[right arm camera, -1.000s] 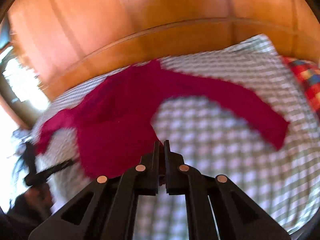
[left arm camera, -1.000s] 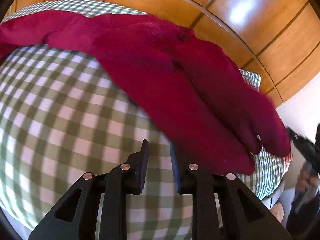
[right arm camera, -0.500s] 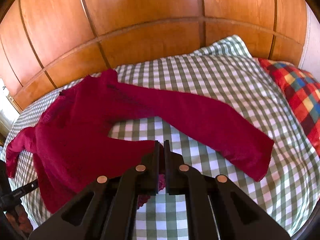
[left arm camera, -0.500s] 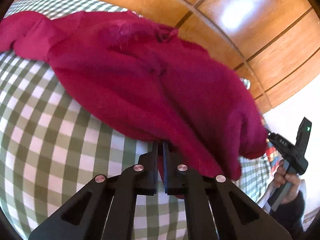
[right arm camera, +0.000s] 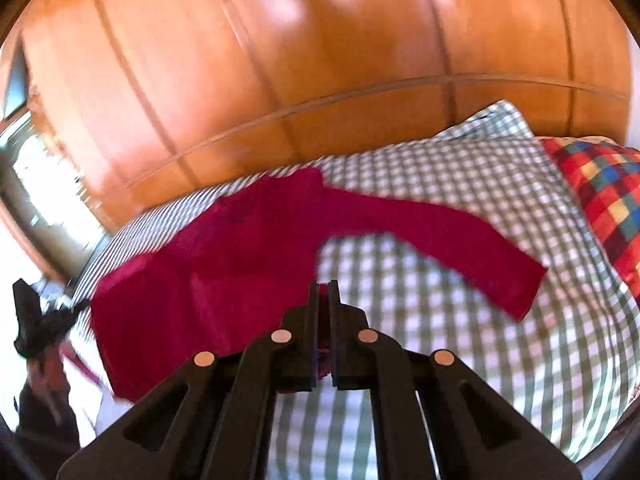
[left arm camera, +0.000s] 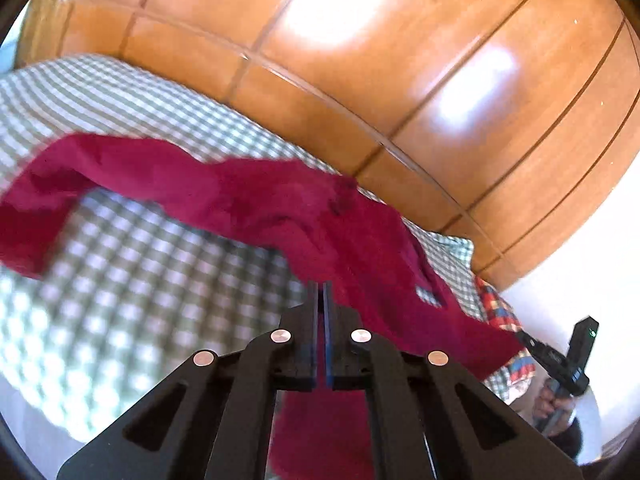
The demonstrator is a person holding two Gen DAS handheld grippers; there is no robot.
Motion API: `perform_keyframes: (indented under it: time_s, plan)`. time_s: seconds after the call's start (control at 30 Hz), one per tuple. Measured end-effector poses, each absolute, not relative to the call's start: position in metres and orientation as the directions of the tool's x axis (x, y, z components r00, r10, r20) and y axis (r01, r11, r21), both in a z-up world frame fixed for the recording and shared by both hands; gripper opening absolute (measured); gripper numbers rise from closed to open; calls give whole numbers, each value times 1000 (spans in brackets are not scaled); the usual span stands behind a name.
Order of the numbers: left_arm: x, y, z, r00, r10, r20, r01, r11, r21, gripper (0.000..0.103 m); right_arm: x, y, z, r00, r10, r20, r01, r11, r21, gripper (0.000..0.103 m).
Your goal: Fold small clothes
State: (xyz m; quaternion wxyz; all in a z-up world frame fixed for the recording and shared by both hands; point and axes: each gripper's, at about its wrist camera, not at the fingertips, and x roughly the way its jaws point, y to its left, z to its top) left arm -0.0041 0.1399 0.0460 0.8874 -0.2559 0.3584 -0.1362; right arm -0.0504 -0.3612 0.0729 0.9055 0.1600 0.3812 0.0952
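A small dark red long-sleeved top [left arm camera: 280, 208] is lifted by its bottom edge over a green-and-white checked bed cover [left arm camera: 120, 280]. My left gripper [left arm camera: 320, 288] is shut on the hem, and red cloth hangs below its fingers. In the right wrist view the same top [right arm camera: 240, 248] stretches away from my right gripper [right arm camera: 323, 286], which is shut on another part of the hem. One sleeve [right arm camera: 460, 248] lies out to the right on the cover. The other sleeve [left arm camera: 36, 208] trails left in the left wrist view. Each gripper shows small at the edge of the other's view.
A tall wooden panelled wardrobe [left arm camera: 400, 80] stands right behind the bed. A pillow with red, blue and yellow checks [right arm camera: 600, 200] lies at the right end. A hand [left arm camera: 552, 400] holds the right gripper's handle at the far right of the left wrist view.
My left gripper went from open over the cover to shut on the red hem. Both grippers then rose, lifting the hem so the top's body hangs off the bed cover.
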Motion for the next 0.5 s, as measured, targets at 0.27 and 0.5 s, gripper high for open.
perform_keyframes:
  time_s: [0.27, 0.5]
  plan:
    - [-25, 200, 4, 636, -173, -752, -219, 894, -391, 0, -120, -272, 4, 321, 504, -802, -369, 846, 384, 3]
    - [-20, 202, -17, 593, -106, -798, -305, 888, -344, 0, -82, -280, 5, 361, 468, -807, -325, 874, 361, 59]
